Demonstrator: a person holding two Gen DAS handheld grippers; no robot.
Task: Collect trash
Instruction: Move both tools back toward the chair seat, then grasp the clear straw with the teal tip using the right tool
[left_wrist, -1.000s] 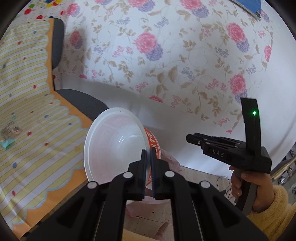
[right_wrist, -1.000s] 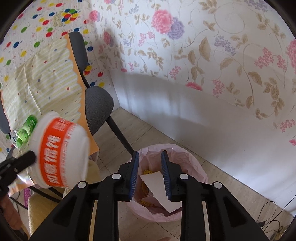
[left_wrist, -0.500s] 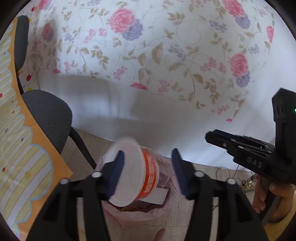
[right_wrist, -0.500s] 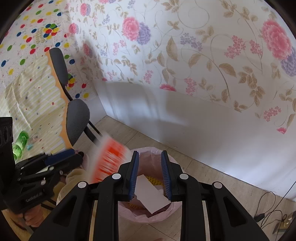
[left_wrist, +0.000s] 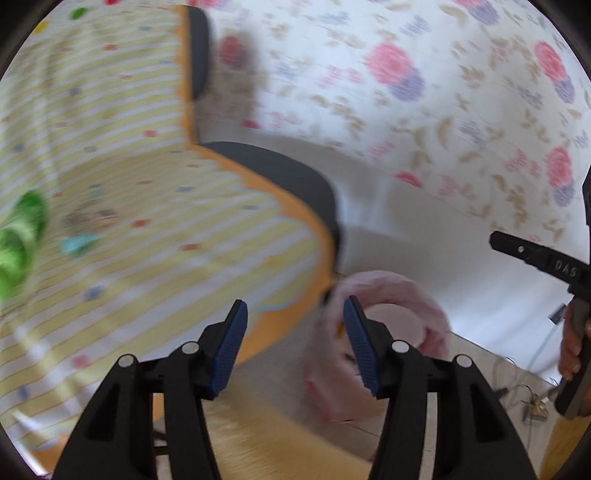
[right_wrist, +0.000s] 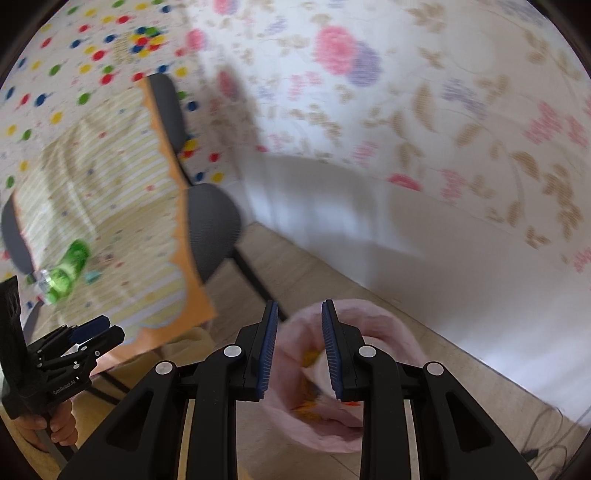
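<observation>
My left gripper (left_wrist: 296, 334) stands open with nothing between its blue pads, above the table's corner and just left of the pink-lined trash bin (left_wrist: 417, 295). The bin's contents are blurred. A green bottle (left_wrist: 18, 236) lies at the far left of the striped tablecloth (left_wrist: 147, 277), with a small teal wrapper (left_wrist: 79, 243) beside it. My right gripper (right_wrist: 300, 343) hovers over the same bin (right_wrist: 376, 321), its jaws a narrow gap apart and nothing in them. The right wrist view also shows the green bottle (right_wrist: 68, 269) and the left gripper (right_wrist: 85, 336) low at the left.
A dark office chair (left_wrist: 277, 173) is tucked under the table by the bin, against the flowered wall. Cables (left_wrist: 532, 402) lie on the floor at the right. A hand (right_wrist: 55, 424) grips the left tool's handle. Both views are motion-blurred.
The left gripper, shut on a white and orange noodle cup, opened over the bin and the cup dropped away. It then swung left toward the table. The right gripper kept its narrow gap.
</observation>
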